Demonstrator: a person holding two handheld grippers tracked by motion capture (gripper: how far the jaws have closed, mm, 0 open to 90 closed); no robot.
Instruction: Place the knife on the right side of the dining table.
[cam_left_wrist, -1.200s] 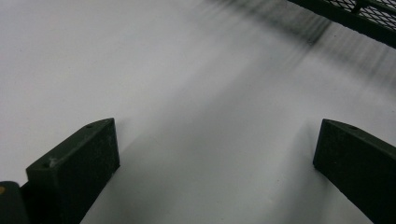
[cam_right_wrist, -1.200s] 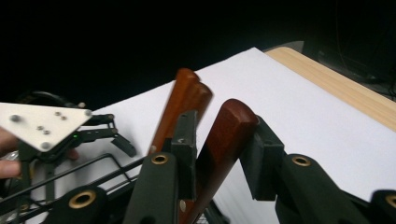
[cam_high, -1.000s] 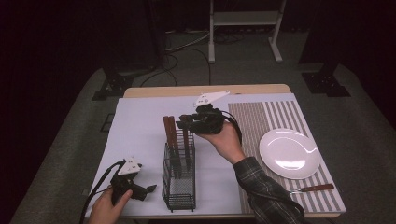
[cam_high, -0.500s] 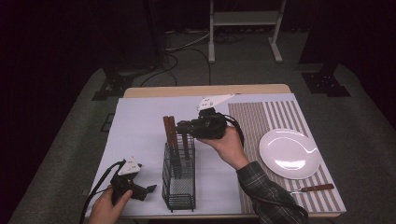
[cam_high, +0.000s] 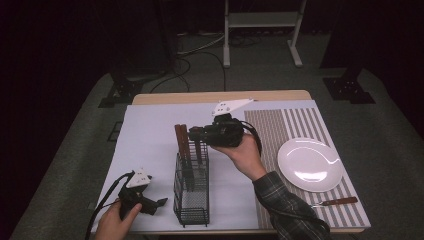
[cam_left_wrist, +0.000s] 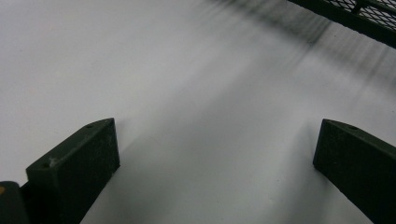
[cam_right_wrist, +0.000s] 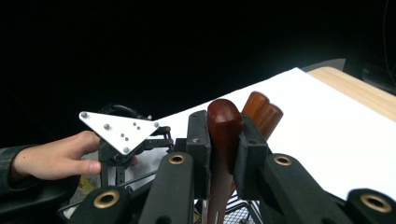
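A black wire basket (cam_high: 191, 200) stands on the white mat with several brown wooden-handled utensils upright in it. My right gripper (cam_high: 196, 135) reaches level from the right over the basket's top. It is shut on one dark red-brown handle (cam_right_wrist: 224, 121), which is clamped between both pads. Two more handles (cam_right_wrist: 261, 112) stand just behind it, also seen as a pair of handles (cam_high: 181, 140) from above. My left gripper (cam_high: 161, 202) rests low on the mat left of the basket. Its jaws are open with bare mat between them (cam_left_wrist: 217, 158).
A white plate (cam_high: 310, 164) lies on the striped placemat (cam_high: 295, 125) at the right. A wooden-handled utensil (cam_high: 335, 202) lies near the front right corner. The basket's edge (cam_left_wrist: 355, 18) sits close ahead of the left gripper.
The right gripper has shifted slightly over the basket's handles. The left gripper has stayed in place.
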